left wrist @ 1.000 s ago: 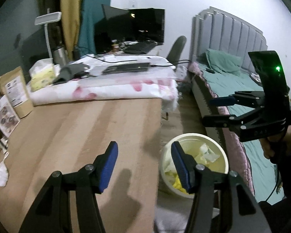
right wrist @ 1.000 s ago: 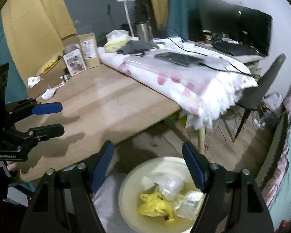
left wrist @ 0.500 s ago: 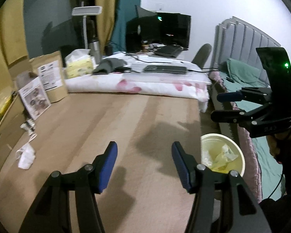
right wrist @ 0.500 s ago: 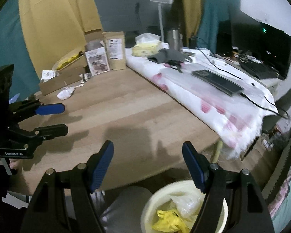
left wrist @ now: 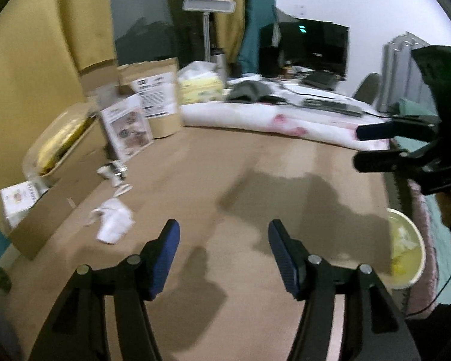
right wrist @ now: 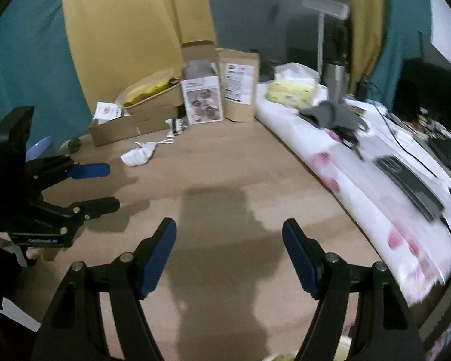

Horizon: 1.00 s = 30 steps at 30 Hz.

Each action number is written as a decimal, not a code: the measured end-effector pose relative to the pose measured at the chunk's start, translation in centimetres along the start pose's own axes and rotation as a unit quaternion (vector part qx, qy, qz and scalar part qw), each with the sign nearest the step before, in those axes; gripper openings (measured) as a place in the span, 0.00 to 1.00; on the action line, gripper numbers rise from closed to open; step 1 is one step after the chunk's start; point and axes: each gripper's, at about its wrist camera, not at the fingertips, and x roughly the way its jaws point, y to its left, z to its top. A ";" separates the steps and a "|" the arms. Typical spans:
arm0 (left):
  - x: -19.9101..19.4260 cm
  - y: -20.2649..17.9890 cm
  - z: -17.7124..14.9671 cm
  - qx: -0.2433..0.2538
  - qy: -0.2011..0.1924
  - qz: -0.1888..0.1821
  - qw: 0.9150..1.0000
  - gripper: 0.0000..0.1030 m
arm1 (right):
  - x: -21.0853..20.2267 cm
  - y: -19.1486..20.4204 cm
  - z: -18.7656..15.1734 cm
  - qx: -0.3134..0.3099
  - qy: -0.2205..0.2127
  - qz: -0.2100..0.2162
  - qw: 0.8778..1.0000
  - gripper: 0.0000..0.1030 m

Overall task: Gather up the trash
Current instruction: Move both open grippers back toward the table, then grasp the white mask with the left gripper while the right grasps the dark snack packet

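A second ago we were looking down into the trash bin; now both of our views have swung up and over the wooden counter (left wrist: 195, 162), so we think we are done dropping one thing and are hunting for the next bit of trash. Going left to right, the white crumpled tissue (left wrist: 115, 224) lies on the counter just beside the cardboard box (left wrist: 60, 204), soft, squashed and with a thin strip sticking out. A small torn wrapper (left wrist: 115, 173) lies a bit farther back, near the box too. Our left hand-held gripper (left wrist: 222, 240) is spread wide with nothing in it, and the tissue sits just to its left. Our right hand-held gripper (right wrist: 229, 240) is spread wide and holds nothing too. The trash bin (left wrist: 406, 258) now peeks in at the right, beside the counter edge, with yellow and white scraps inside.
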 end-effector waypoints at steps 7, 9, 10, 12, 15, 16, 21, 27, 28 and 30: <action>2.7 5.5 0.6 -0.049 0.010 0.052 0.997 0.63 | 3.2 0.2 3.7 -0.021 0.005 0.012 1.000 0.69; 3.7 7.1 0.8 -0.066 0.015 0.063 0.996 0.63 | 4.2 0.3 4.8 -0.029 0.007 0.016 0.999 0.69; 4.0 7.7 0.9 -0.072 0.017 0.065 0.995 0.63 | 4.7 0.4 5.3 -0.032 0.008 0.018 0.999 0.69; 4.8 8.9 1.1 -0.087 0.020 0.070 0.994 0.63 | 5.8 0.6 6.5 -0.041 0.010 0.020 0.999 0.69; 6.2 11.1 1.3 -0.119 0.032 0.068 0.990 0.63 | 7.4 1.1 8.4 -0.057 0.010 0.020 0.998 0.69; 6.6 11.6 1.3 -0.124 0.037 0.068 0.989 0.63 | 7.9 1.3 9.0 -0.061 0.009 0.021 0.998 0.69; 8.7 13.2 0.8 -0.133 0.059 0.039 0.989 0.63 | 11.5 2.2 12.1 -0.071 0.010 0.038 0.997 0.69; 10.2 14.2 0.1 -0.121 0.076 0.040 0.989 0.27 | 16.4 3.7 14.5 -0.079 0.025 0.055 0.995 0.69; 10.4 14.5 0.0 -0.123 0.079 0.038 0.988 0.24 | 17.2 4.1 14.8 -0.084 0.027 0.057 0.994 0.69; 10.5 14.8 0.0 -0.123 0.075 0.030 0.989 0.18 | 19.0 5.1 15.1 -0.092 0.031 0.057 0.994 0.69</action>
